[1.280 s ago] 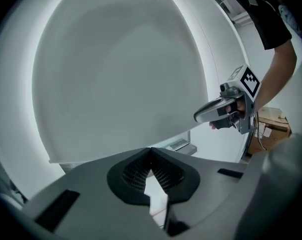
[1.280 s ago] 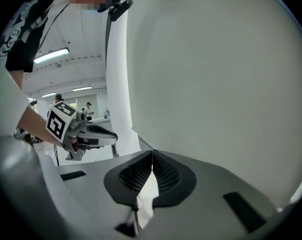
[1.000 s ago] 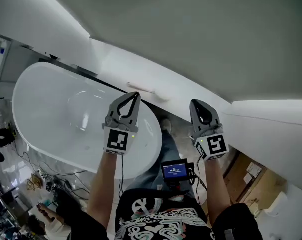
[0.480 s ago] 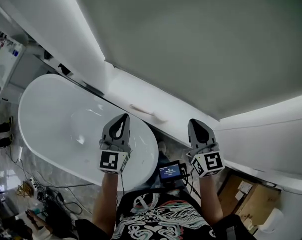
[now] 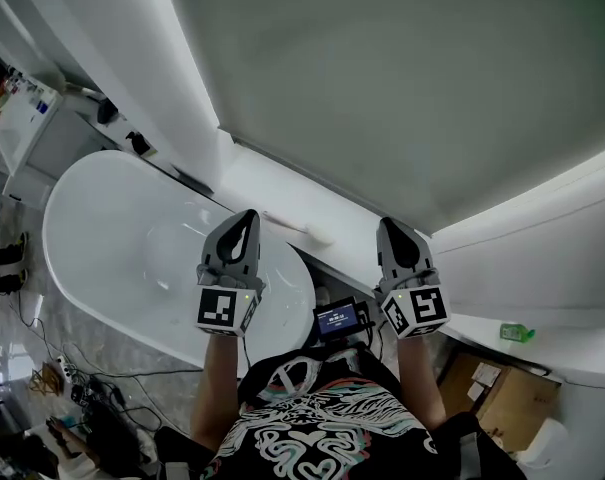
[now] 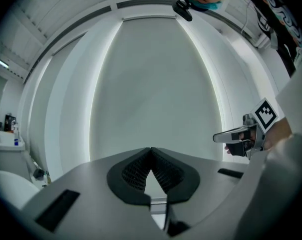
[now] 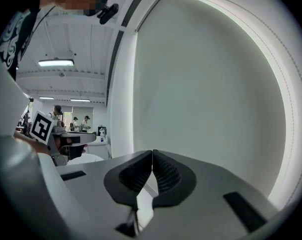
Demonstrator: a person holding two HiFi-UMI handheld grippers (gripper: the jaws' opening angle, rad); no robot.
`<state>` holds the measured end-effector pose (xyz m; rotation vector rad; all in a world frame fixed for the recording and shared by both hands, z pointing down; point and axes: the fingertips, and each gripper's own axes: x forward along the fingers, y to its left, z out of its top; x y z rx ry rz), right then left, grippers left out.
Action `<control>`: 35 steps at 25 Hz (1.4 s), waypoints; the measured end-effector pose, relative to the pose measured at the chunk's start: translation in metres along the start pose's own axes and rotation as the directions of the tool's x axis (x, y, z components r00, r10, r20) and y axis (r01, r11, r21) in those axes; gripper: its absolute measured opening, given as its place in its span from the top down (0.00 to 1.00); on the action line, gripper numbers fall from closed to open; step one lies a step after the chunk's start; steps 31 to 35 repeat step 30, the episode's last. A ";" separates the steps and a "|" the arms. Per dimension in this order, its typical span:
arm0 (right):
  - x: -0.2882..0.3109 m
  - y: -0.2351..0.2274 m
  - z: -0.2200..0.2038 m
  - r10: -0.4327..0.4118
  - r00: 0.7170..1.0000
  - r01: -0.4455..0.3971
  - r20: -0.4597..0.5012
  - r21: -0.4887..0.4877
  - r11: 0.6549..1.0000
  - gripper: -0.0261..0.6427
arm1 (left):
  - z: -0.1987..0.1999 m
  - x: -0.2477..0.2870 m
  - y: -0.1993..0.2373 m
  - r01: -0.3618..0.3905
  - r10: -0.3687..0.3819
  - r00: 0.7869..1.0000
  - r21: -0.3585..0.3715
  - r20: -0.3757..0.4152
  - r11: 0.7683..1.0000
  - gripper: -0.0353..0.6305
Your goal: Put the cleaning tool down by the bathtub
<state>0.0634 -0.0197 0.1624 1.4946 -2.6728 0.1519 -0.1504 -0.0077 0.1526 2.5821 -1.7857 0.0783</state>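
Left gripper (image 5: 246,220) and right gripper (image 5: 394,230) are both seen closed tight with nothing held, pointed level at the grey wall panel (image 5: 382,88). The cleaning tool (image 5: 294,224) is laid flat on the white ledge (image 5: 272,193) just beside the bathtub (image 5: 102,218), so placement is judged done. Any withdrawal should be made clear of the tool, so it isn't knocked into the tub. Surfaces are glossy and likely slippery. A green bottle (image 5: 517,333) is seen on the right ledge, and cables (image 5: 72,368) on the floor.
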 end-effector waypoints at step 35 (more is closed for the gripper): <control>0.003 -0.024 0.013 0.000 1.000 0.000 0.024 0.010 1.000 0.92 | 0.013 0.018 0.000 -0.016 0.016 0.999 0.001 0.032 1.000 0.92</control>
